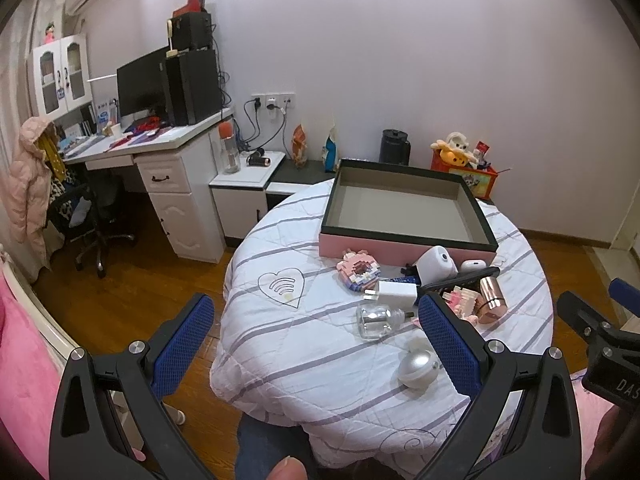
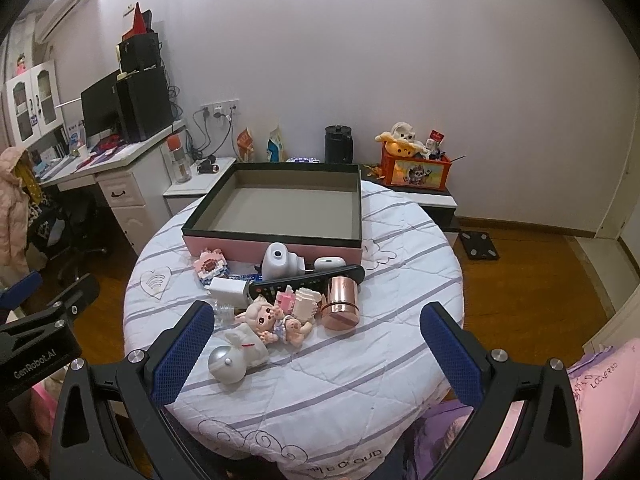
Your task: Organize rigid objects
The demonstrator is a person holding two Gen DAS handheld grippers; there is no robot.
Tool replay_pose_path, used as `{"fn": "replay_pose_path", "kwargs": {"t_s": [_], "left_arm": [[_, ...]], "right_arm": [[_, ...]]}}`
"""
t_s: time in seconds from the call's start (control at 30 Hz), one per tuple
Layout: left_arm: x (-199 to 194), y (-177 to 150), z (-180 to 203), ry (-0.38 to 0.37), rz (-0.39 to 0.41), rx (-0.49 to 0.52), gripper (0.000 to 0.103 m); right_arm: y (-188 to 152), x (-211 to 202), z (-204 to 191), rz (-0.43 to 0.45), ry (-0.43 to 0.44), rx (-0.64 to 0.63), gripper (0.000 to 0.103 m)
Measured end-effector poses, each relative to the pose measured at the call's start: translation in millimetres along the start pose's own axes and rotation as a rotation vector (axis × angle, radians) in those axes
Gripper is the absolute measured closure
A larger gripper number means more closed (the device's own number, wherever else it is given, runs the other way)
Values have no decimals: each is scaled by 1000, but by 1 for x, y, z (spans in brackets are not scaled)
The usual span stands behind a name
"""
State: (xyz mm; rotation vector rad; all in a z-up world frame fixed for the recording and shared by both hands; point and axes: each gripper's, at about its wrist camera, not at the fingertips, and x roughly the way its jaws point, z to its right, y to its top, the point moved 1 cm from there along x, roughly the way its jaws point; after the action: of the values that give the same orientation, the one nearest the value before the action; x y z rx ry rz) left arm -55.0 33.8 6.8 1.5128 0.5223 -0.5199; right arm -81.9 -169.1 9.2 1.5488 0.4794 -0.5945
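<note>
A pink box [image 2: 224, 246] with a dark rim stands open and empty at the back of the round table [image 2: 360, 360]; it also shows in the left wrist view [image 1: 356, 246]. In front of it lie a white charger [image 2: 226, 290], a black remote [image 2: 308, 280], a rose-gold cylinder [image 2: 340, 300], a doll [image 2: 276, 322], a silver ball [image 2: 228, 364], a pink brick toy [image 2: 210, 266], a white camera-like device [image 2: 278, 260] and a clear glass bottle [image 1: 374, 320]. My left gripper [image 1: 316, 330] is open above the table's left front. My right gripper [image 2: 316, 336] is open above the front edge, near the doll.
A white desk [image 1: 160, 148] with a monitor and an office chair [image 1: 92, 216] stand at the left. A low cabinet [image 2: 436, 198] behind the table holds an orange toy box [image 2: 416, 168] and a black kettle [image 2: 338, 144]. Pink bedding [image 2: 600, 384] lies at the right.
</note>
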Motion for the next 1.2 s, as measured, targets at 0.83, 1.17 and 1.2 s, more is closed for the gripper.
{"fn": "replay_pose_path", "kwargs": {"t_s": [0.83,1.17,1.2], "left_arm": [[-50,-60,30,-64,-22,52,0],[-53,-67,20,-45,-28,32,0],[-52,-67,19,-42,-28,30,0]], "right_arm": [[-74,-46,19,-24,-37,56,0],[-77,-48,12,-19,-16,42,0],[-76,-47,11,-19,-15,39,0]]}}
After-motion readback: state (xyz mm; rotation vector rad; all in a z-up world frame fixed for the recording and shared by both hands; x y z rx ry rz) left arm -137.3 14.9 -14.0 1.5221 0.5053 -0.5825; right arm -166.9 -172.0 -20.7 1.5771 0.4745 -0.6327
